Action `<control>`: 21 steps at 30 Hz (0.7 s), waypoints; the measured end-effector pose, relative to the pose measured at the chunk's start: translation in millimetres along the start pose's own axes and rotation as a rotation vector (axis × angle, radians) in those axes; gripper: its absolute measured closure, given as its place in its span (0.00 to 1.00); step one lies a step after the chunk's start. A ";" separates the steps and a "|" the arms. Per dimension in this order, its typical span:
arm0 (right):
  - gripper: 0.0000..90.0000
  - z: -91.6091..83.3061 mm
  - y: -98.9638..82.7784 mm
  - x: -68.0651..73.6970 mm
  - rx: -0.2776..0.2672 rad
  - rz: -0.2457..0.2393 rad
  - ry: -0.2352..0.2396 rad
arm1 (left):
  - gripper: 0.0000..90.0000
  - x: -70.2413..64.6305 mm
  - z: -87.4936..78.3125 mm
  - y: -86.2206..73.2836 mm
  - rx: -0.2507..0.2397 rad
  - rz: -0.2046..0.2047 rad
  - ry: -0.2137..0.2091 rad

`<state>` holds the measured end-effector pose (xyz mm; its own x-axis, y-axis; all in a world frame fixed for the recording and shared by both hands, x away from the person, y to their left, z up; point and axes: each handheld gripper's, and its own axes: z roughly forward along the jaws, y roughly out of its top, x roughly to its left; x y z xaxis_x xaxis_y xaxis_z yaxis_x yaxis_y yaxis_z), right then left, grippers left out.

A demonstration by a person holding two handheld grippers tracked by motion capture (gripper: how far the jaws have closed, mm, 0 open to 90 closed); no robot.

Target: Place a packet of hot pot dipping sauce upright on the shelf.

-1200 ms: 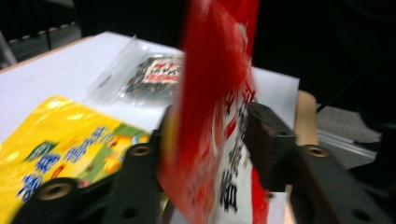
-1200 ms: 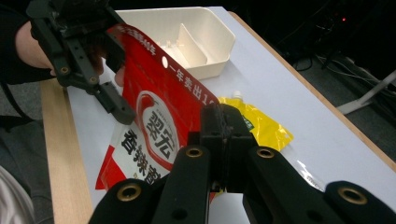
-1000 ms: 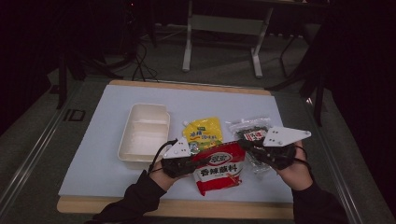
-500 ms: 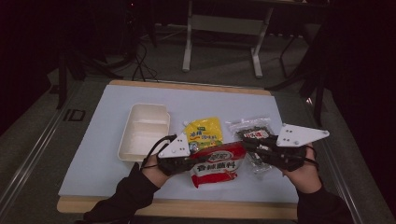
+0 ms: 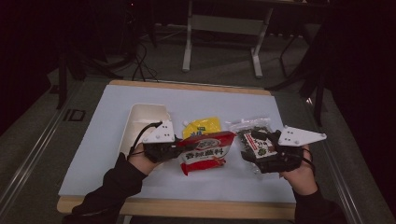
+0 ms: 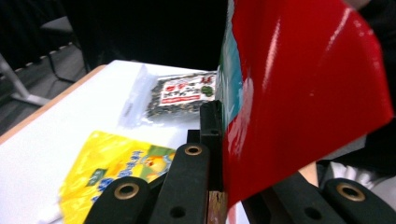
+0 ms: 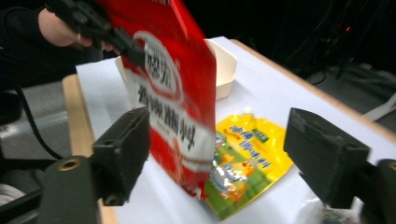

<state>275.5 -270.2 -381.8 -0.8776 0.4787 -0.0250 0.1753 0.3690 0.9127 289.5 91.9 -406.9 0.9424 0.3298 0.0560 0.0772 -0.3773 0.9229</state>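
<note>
1. My left gripper [image 5: 173, 148] is clamped tight on the left edge of the glossy red seasoning pouch [image 5: 205, 151], which hangs just above the pale blue mat [image 5: 93, 154] at lower centre of the high view.
2. My right gripper [image 5: 252, 150] has just been opening; its jaws stand wide with nothing pinched.
3. The pouch's long axis points from the left gripper toward the right one.
4. The white plastic tray [image 5: 140, 122] sits just beyond the left gripper, so the left hand's nearer, I reckon.

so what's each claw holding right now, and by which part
The left claw grips the red packet by its edge. The right claw, jaws just opened, holds nothing.
</note>
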 end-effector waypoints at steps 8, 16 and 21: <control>0.16 4.3 -26.1 -6.9 -0.002 0.062 0.012 | 1.00 17.9 -18.5 5.1 0.013 0.022 0.000; 0.16 10.2 -46.2 -13.4 0.009 0.095 0.004 | 1.00 41.0 -38.6 5.8 0.023 0.033 0.015; 0.16 16.5 -54.4 -17.1 0.018 0.114 -0.013 | 1.00 55.1 -55.8 8.1 0.014 0.036 0.056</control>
<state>288.3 -285.3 -437.7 -0.8458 0.5285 0.0729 0.2815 0.3260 0.9025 323.9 155.3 -375.0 0.9249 0.3638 0.1105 0.0489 -0.4019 0.9144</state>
